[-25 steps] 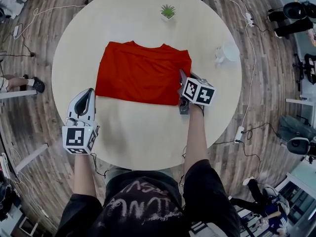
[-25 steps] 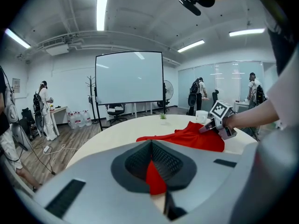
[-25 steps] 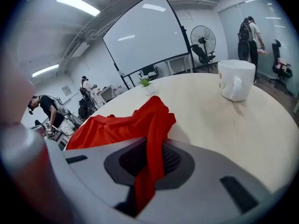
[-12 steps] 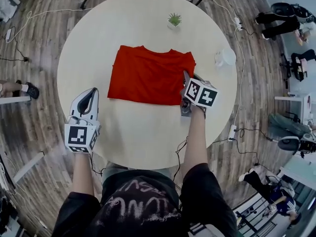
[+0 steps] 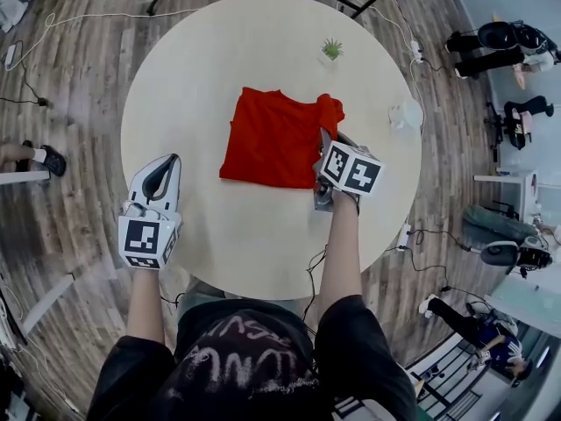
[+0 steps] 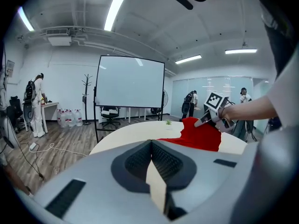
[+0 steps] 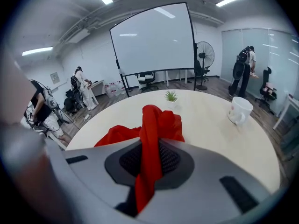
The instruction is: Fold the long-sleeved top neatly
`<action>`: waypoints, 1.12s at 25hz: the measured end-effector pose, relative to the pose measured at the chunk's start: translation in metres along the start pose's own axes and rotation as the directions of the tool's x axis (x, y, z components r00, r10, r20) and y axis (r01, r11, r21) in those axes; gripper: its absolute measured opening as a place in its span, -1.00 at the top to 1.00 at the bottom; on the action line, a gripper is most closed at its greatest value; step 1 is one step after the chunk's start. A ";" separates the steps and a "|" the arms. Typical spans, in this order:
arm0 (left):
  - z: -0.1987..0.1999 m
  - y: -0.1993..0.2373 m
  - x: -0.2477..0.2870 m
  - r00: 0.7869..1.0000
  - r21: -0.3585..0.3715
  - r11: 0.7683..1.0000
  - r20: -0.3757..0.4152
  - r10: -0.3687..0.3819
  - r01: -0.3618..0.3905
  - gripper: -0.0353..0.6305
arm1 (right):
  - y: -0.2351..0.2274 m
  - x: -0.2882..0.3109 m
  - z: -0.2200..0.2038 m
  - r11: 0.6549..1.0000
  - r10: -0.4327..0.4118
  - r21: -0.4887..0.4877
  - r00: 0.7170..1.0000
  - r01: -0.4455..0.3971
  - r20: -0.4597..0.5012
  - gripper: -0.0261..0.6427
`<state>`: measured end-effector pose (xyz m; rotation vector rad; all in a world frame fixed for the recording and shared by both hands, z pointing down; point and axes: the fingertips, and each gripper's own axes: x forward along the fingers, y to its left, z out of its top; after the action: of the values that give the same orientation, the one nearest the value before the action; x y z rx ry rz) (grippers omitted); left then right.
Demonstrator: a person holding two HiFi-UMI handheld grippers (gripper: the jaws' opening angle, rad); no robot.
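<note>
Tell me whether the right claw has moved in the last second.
Yes. The right claw, shut on the red top, has carried its right edge leftward: it stood right of the potted plant, now it lines up below it.

Bare table (image 5: 219, 235) left of and in front of red top (image 5: 267, 139), potted plant (image 5: 331, 51) beyond its far right corner, white mug (image 5: 406, 112) near its right edge.

- The long-sleeved top (image 5: 267, 139) on the desk is plain red, with no print.
- The desk (image 5: 219, 235) is pale cream and unpatterned.
- The left tool (image 5: 167, 159) and the right tool (image 5: 325, 136) have light grey shells, with black square markers on white cubes.
- The plant (image 5: 331, 49) on the desk has green leaves.
- The mug (image 5: 406, 112) on the desk is white.
- The floor (image 5: 70, 86) around the desk is brown wood plank.
</note>
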<state>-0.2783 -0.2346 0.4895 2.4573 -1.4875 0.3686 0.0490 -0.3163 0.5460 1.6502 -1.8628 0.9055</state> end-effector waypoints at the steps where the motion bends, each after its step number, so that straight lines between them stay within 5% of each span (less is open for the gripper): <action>1: 0.001 0.004 -0.001 1.000 0.001 1.000 0.003 -0.006 0.006 0.86 | 0.009 0.001 0.000 1.000 -0.002 -0.005 1.000 0.002 -0.007 0.82; 28: -0.014 0.049 -0.009 0.998 -0.016 0.998 -0.008 -0.064 0.064 0.86 | 0.177 0.043 -0.010 0.994 0.076 0.087 0.990 -0.066 -0.116 0.81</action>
<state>-0.3272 -0.2449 0.5030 2.4813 -1.3987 0.3527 -0.1329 -0.3284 0.5569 1.5504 -1.8352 1.1005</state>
